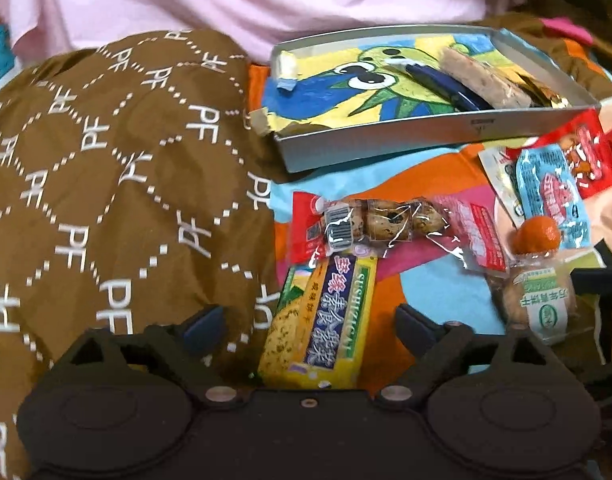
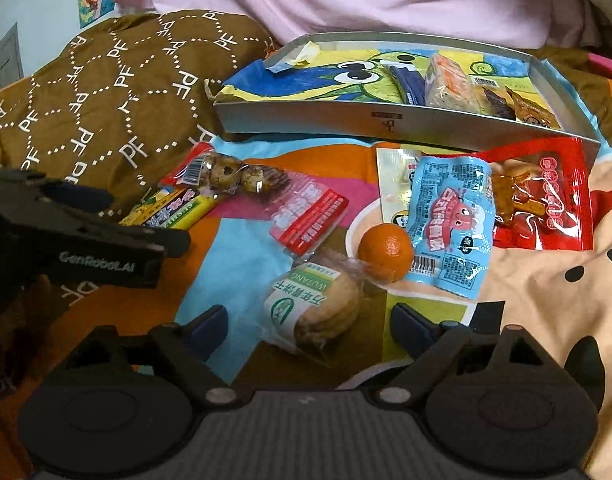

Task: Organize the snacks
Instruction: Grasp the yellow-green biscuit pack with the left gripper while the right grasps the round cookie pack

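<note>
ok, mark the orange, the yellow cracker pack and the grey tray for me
orange (image 2: 385, 253), right wrist view, middle of its peel.
yellow cracker pack (image 1: 326, 320), left wrist view, centre of the printed label.
grey tray (image 2: 386, 122), right wrist view, bare near wall by the logo.

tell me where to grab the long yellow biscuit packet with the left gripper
Grip the long yellow biscuit packet across its narrow width at the near end, coming straight in from the near side with the open left gripper. It lies flat lengthwise between the fingers, and its far end is tucked under the clear quail egg pack.
</note>
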### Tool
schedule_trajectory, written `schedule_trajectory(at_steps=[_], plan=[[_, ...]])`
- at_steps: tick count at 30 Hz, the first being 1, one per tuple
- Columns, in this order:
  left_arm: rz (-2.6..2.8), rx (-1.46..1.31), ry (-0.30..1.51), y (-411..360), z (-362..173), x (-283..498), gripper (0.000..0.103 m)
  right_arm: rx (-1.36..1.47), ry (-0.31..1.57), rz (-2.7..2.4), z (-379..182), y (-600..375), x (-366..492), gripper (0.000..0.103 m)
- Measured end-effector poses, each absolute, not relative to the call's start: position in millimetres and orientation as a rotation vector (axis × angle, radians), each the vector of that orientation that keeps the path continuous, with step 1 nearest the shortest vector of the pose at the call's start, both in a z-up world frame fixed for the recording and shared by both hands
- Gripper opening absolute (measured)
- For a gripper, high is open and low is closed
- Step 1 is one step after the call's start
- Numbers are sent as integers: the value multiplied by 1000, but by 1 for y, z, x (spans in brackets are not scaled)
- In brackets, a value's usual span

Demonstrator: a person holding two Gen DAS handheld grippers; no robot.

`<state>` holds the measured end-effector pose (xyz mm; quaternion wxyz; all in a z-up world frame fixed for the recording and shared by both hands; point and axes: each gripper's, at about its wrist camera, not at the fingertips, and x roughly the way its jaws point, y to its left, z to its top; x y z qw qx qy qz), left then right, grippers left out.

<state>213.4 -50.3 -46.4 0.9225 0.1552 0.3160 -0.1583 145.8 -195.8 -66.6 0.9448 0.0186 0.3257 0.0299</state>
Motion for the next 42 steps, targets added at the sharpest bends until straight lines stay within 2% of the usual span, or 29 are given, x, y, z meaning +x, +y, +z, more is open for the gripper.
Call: schedule_trajectory(at_steps=[5, 6, 7, 12, 15, 19, 27, 31, 34, 36, 39, 42], plan=[[-372, 307, 667, -47, -45, 217, 64, 28, 658, 71, -67, -193, 146, 81], [-396, 293, 680, -46, -45, 218, 57, 26, 657, 74, -67, -193, 146, 79], [-411, 286, 696, -46, -46, 218, 55, 24, 656, 78, -67, -192, 145, 78], [-428, 270, 737, -46, -51, 219, 53, 21, 654, 98, -66, -191, 144, 69], [-427, 247, 752, -45, -52, 224, 55, 28, 654, 99, -66, -192, 143, 67], [-426, 227, 769, -45, -53, 223, 50, 25, 652, 94, -66, -191, 143, 65], [-471, 202, 836, -47, -53, 199, 49, 59, 650, 106, -62, -198, 137, 51], [-492, 205, 873, -51, -51, 193, 50, 74, 659, 106, -57, -202, 127, 48], [-480, 178, 882, -51, -51, 197, 50, 42, 653, 109, -55, -200, 122, 52], [-477, 157, 879, -49, -50, 198, 50, 20, 641, 105, -54, -199, 122, 66], [-477, 156, 874, -48, -51, 198, 53, -8, 630, 92, -55, -198, 127, 78], [-476, 171, 860, -50, -52, 198, 53, -13, 614, 92, -57, -201, 137, 85]])
